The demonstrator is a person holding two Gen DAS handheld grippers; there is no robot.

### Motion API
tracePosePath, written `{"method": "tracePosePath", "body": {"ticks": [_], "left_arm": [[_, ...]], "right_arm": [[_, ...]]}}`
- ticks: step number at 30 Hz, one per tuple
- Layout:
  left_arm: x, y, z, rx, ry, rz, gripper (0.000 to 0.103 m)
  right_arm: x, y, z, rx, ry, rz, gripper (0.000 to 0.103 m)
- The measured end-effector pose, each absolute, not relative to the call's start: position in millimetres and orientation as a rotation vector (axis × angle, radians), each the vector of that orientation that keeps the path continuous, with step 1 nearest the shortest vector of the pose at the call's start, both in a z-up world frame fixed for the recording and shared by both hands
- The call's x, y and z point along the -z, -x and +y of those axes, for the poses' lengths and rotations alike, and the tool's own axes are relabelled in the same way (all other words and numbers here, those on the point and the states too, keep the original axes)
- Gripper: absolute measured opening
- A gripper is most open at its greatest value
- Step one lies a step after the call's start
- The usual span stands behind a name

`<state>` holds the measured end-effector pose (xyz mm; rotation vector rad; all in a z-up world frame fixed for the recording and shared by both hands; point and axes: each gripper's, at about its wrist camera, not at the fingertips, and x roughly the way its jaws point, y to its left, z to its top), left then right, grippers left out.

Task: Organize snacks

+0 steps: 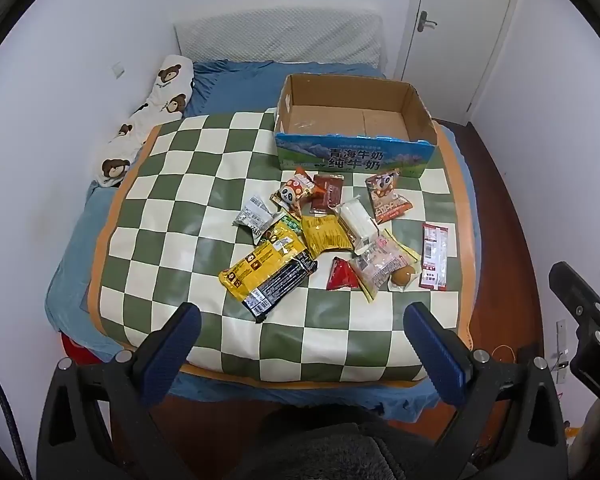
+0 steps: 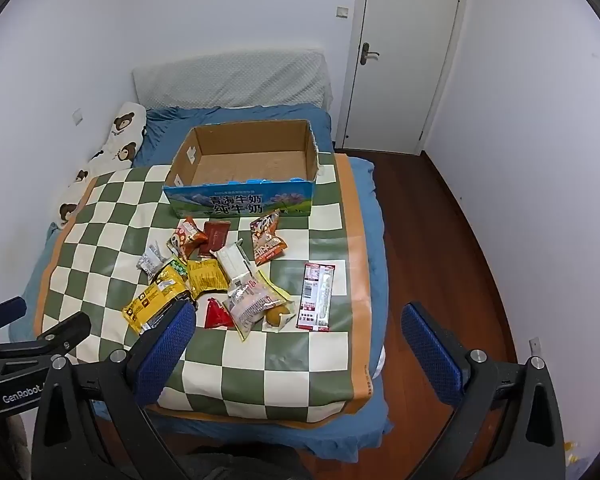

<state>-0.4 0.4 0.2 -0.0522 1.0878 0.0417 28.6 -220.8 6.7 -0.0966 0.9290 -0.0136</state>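
The left claw [image 1: 302, 334] hangs wide apart and empty over the near edge of the bed [image 1: 216, 80]; the right claw [image 2: 298, 334], equally wide and empty, hovers beside it. Ahead of both, a heap of snack packets [image 1: 328, 232] lies on a green-and-white checkered mat [image 1: 172, 184]. A yellow-and-black packet [image 1: 266, 270] runs diagonally, its dark end toward the claws. A red-and-white stick pack [image 1: 434, 256] lies apart on the right, its long axis pointing toward the cardboard box [image 1: 420, 104]. The box sits open-topped at the mat's far side, its printed long side facing the claws. Several packets overlap, hiding their labels. The right claw's near finger [image 2: 164, 352] covers part of the yellow-and-black packet.
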Motion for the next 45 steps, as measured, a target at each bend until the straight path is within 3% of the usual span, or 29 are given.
{"method": "tracePosePath", "body": {"ticks": [45], "left_arm": [[-7.8,2.6,-0.3,-0.041,0.055,1.062,0.103]], "right_arm": [[-15.6,-9.5,-219.3,0.013,0.098,0.904,0.103]]}}
